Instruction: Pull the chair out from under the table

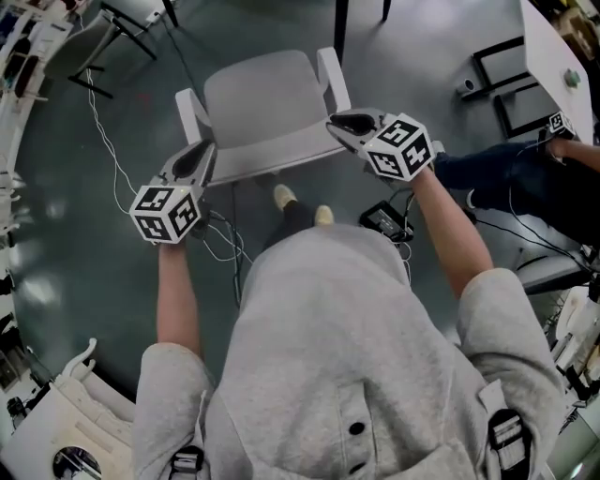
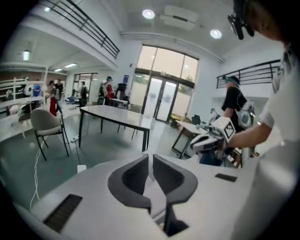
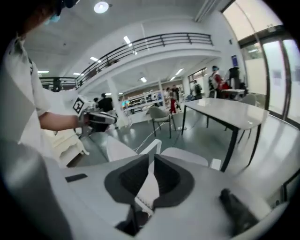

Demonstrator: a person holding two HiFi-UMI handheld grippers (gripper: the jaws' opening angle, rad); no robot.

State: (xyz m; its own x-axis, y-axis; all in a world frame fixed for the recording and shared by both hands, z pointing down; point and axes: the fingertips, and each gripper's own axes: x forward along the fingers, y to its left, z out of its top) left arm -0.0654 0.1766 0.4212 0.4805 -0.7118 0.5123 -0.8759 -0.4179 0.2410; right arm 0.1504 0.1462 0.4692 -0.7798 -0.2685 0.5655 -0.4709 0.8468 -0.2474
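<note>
A light grey chair with two white armrests stands on the dark floor just ahead of the person's feet; it also shows low in the right gripper view as the chair. My left gripper hovers over its near left corner, jaws almost together and empty. My right gripper hovers at the near right corner beside the right armrest, jaws slightly apart with nothing between them. Black table legs rise beyond the chair. The white table stands past it.
A white cable runs across the floor left of the chair. A black device lies by the person's right foot. Another seated person's legs are at the right. A white cart stands at the lower left.
</note>
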